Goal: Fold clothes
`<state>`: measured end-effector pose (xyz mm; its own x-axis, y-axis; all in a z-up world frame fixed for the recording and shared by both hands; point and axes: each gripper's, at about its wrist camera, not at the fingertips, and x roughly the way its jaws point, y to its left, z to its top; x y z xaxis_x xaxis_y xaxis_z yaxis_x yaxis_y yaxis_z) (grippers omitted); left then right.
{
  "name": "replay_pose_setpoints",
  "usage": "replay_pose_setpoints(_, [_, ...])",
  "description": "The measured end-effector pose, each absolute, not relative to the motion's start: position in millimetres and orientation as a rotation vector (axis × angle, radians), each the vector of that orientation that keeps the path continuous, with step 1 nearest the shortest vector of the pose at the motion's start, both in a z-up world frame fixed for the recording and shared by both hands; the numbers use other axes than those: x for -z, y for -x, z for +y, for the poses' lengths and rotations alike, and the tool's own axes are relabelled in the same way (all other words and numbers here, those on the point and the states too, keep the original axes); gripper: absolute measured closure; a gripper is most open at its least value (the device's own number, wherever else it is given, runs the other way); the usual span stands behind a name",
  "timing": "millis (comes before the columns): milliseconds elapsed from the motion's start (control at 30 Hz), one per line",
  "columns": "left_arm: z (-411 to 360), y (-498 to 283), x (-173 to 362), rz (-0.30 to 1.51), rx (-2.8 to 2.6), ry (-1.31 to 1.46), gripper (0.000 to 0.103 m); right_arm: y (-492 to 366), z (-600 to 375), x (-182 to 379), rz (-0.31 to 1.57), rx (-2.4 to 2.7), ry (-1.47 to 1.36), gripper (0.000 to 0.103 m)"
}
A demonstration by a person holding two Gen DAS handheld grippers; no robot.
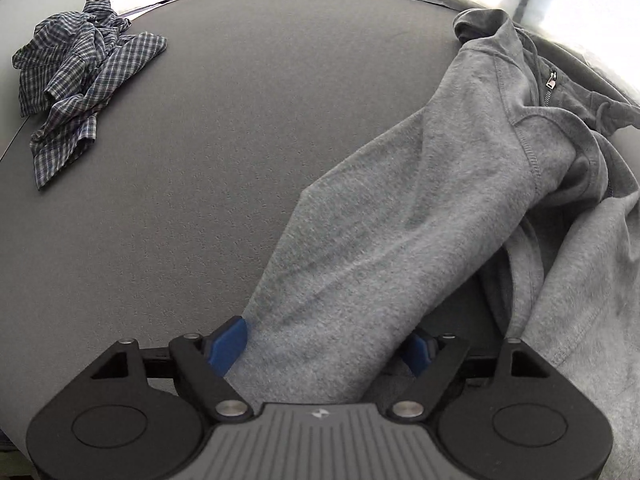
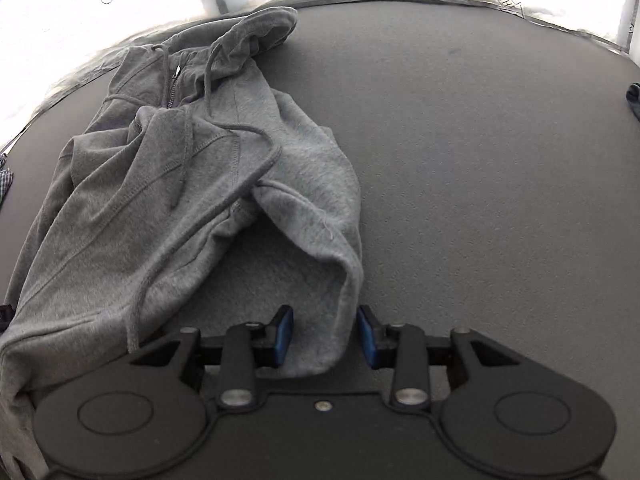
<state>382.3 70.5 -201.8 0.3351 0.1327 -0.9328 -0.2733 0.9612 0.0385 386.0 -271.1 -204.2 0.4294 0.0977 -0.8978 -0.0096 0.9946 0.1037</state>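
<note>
1. The left gripper (image 1: 322,346) is nearest in the left wrist view. Its jaws stand wide apart, and a sleeve (image 1: 360,248) of the grey hoodie (image 1: 500,128) lies between them.
2. One blue pad (image 1: 228,346) touches the sleeve's edge. The other blue pad (image 1: 416,354) is half hidden behind the cloth, so I cannot tell if it presses.
3. The sleeve runs away from the jaws, up to the shoulder and the zipper (image 1: 550,84) far ahead.
4. A crumpled checked shirt (image 1: 80,84) lies well apart from the jaws, far ahead and to one side, on the dark table (image 1: 200,200).
5. The right gripper (image 2: 324,336) has its jaws partly open. The end of the other sleeve (image 2: 316,320) sits between them.
6. One blue finger pad (image 2: 282,336) touches the cloth. The other one (image 2: 368,336) is just beside it, with a thin gap.
7. The rest of the hoodie is bunched up ahead of these jaws, with its hood (image 2: 256,32) farthest away and a long drawstring (image 2: 240,184) lying across it.
</note>
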Motion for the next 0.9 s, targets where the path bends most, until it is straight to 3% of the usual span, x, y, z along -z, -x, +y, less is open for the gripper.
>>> replay_pose_setpoints(33, [70, -383, 203, 1.199, -0.266, 0.131, 0.019, -386, -271, 203, 1.12, -0.065, -0.08, 0.089])
replay_pose_setpoints(133, [71, -382, 204, 1.19, -0.27, 0.136, 0.016, -384, -279, 198, 1.074, -0.04, -0.078, 0.099])
replay_pose_setpoints(333, [80, -379, 209, 1.19, -0.288, 0.174, 0.01, -380, -296, 172, 0.918, 0.034, 0.011, 0.099])
replay_pose_setpoints(800, [104, -379, 212, 1.177, -0.357, 0.18, 0.007, -386, -278, 113, 0.596, 0.117, 0.429, 0.099])
replay_pose_setpoints(867, [113, -380, 212, 1.164, -0.374, 0.178, 0.007, -387, -279, 108, 0.568, 0.136, 0.463, 0.097])
replay_pose_setpoints(900, [117, -381, 211, 1.156, -0.378, 0.175, 0.007, -390, -282, 110, 0.579, 0.143, 0.462, 0.091])
